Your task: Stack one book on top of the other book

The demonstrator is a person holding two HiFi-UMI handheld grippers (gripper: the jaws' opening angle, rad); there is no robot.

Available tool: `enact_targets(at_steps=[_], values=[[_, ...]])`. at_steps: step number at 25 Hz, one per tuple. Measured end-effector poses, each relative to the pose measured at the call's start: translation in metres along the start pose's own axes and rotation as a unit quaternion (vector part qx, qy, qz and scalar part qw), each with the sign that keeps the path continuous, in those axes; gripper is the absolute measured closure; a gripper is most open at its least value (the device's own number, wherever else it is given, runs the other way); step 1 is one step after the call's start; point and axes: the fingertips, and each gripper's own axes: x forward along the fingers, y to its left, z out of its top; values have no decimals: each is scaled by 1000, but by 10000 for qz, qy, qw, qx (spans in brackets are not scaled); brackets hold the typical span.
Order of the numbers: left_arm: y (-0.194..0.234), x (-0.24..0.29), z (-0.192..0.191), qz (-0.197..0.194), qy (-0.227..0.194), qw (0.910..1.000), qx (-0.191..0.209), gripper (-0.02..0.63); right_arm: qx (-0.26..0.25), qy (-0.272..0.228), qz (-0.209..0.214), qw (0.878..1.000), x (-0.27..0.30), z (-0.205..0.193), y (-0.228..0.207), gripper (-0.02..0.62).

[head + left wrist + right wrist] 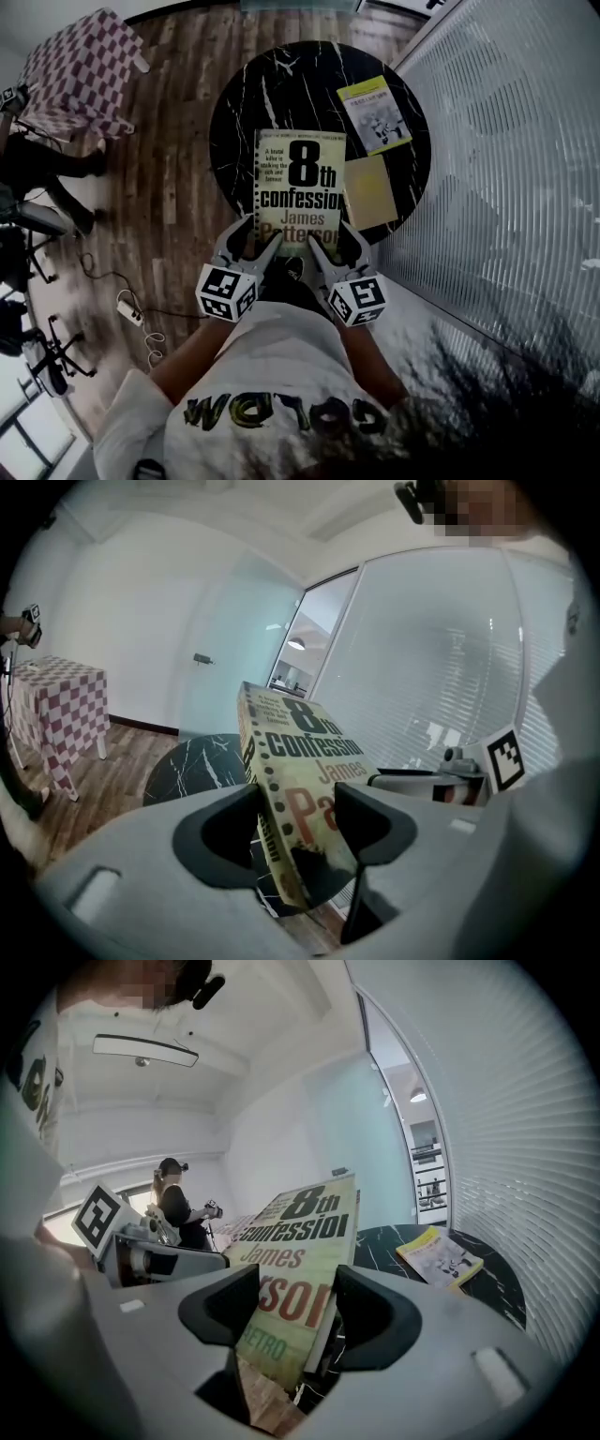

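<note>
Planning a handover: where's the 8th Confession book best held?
Take the 8th Confession book by its near edge from the person's side, left gripper and right gripper at a corner each: it's broad but thin; jaws span it, two grips steady it.

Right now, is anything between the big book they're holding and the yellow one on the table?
Nothing visibly blocks it. Only a flat tan pad lies on the table beside the raised big book, short of the yellow book.
</note>
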Motion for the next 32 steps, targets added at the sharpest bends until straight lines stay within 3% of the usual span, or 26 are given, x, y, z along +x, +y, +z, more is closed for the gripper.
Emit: enact_targets(at_steps=[15,32], values=[[-7,-20,32,220,-317,9992,42,352,-180,-180,172,9995,-7,33,15,334],[13,-24,26,69,-162,9998,-109,352,-114,-102,-21,9999,5,25,28,334]])
